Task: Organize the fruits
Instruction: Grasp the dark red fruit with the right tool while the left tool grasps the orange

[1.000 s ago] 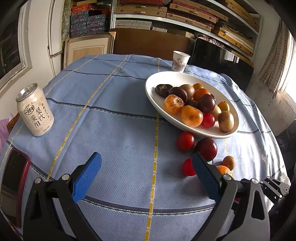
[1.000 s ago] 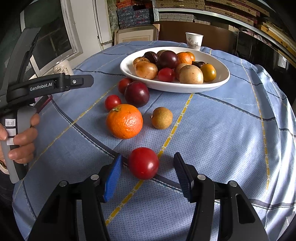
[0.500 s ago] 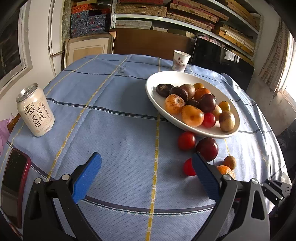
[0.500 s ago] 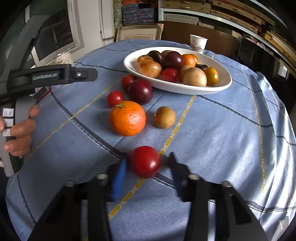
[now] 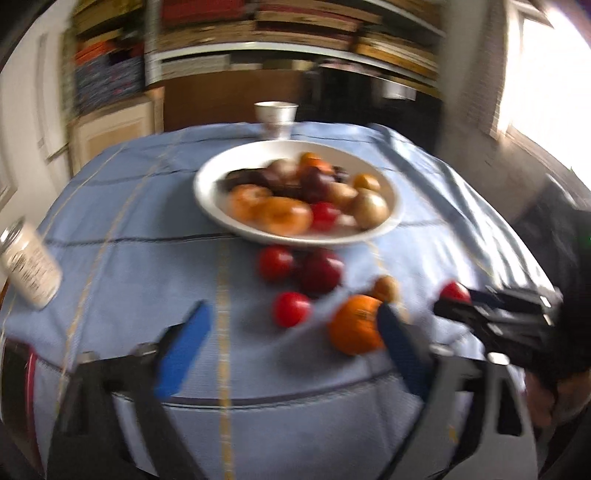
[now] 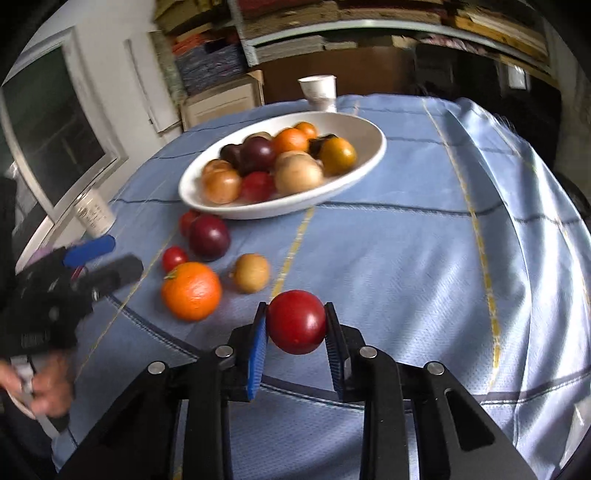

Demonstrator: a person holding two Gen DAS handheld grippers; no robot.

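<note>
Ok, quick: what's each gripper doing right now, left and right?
Left gripper: jaws closing, nothing gripped; the orange sits by its right jaw.
Right gripper: shut on a red fruit.

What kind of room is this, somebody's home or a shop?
Probably a lived-in home room used partly for storage. A round table under a blue checked cloth holds a white fruit bowl and a paper cup, and behind it shelves are crammed with stacked flat boxes.
</note>
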